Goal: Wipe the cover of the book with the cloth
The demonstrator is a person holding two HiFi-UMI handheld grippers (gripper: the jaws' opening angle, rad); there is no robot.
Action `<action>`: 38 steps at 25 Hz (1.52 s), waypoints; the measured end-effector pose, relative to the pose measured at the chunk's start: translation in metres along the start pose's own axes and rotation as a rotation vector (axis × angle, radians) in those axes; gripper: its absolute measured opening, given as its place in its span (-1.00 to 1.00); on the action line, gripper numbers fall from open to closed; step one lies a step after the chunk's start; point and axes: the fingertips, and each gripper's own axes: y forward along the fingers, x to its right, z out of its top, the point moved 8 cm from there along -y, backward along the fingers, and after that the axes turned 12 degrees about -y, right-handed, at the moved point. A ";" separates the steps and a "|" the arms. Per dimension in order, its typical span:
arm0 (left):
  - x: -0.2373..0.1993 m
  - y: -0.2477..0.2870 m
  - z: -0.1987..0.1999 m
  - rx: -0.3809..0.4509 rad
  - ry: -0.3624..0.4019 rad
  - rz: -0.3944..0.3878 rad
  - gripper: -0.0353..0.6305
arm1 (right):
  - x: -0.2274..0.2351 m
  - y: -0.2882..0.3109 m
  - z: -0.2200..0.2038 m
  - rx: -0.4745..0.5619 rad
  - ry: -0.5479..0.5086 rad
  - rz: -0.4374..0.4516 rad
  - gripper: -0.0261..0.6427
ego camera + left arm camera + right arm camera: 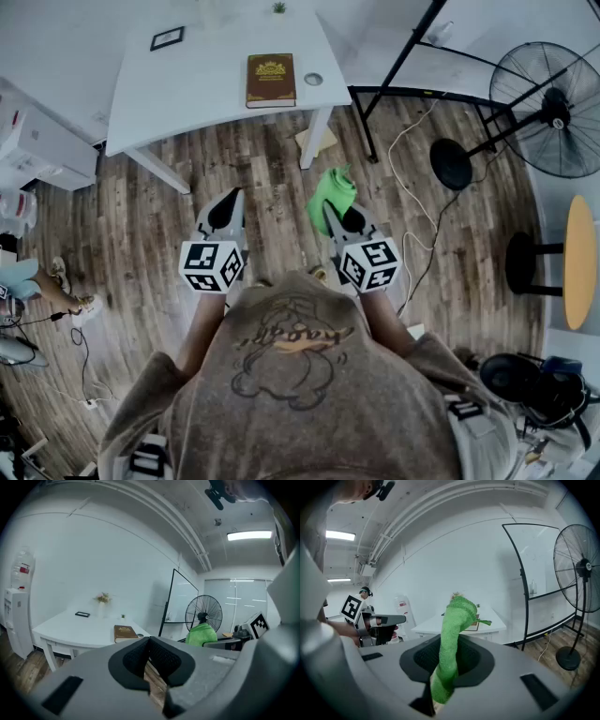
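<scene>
The white table (187, 84) stands well ahead of me across a stretch of wooden floor (272, 211), so I judge I'm at the approach step, and no wiping has begun. The brown book (271, 80) lies flat and closed on the table, cover up. It is close to the front edge, towards the right-hand corner, with nothing on top of it. The green cloth (333, 195) is up in the air with me, well apart from the book. My right claw (336, 217) is clamped on the cloth's lower part, and the rest stands up past the tips in a loose bunch. My left claw (232, 199) has its jaws drawn together with nothing between them. Next I need to step up to the front edge and bring the right claw over the book. Then I lower it until the bunched cloth, not the claw tips, lies on the cover. The left claw is free to steady the book if it slides.
</scene>
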 end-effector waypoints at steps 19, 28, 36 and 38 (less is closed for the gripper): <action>-0.037 -0.035 0.001 -0.028 0.026 -0.068 -0.88 | -0.044 -0.006 -0.003 0.027 0.024 -0.085 -0.72; -0.057 -0.032 0.005 -0.029 0.022 -0.087 -0.88 | -0.061 0.013 -0.007 0.003 0.043 -0.093 -0.72; -0.082 0.013 0.019 -0.026 0.030 -0.076 -0.88 | -0.038 0.067 -0.002 0.005 0.041 -0.066 -0.72; -0.089 0.032 0.025 -0.032 0.032 -0.072 -0.88 | -0.025 0.085 0.003 0.005 0.043 -0.062 -0.72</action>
